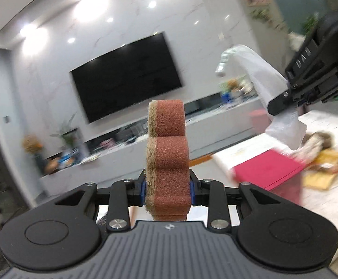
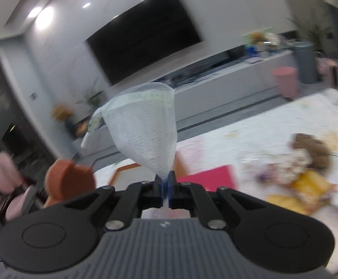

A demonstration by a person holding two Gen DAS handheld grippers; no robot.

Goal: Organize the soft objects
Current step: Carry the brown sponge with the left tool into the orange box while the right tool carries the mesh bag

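Left wrist view: a rust-brown scalloped sponge with a tan scouring face (image 1: 167, 153) is seen standing upright, clamped at its lower lobe between the left tongs (image 1: 167, 191). It is judged light, springy and rough-skinned, so slipping is unlikely; the hold low on the body is squeezed in slightly, and a grip nearer the middle would be steadier. Further right, a white mesh-textured soft cloth pouch (image 1: 257, 69) is held aloft by the right tongs (image 1: 279, 109), a crumpled corner hanging below them.

Right wrist view: the sponge (image 2: 70, 181) shows at lower left. At centre the pouch (image 2: 145, 127) fans upward from the right tongs (image 2: 165, 186), which are pressed fully together on its gathered tip. It is judged nearly weightless, limp and thin; a pinch on bunched material is best. A magenta flat-topped box (image 2: 211, 176) lies on the pale patterned worktop (image 2: 273, 121); whether it is open, and its contents, cannot be told. Blurred plush and yellow items (image 2: 306, 167) lie loose to the right.
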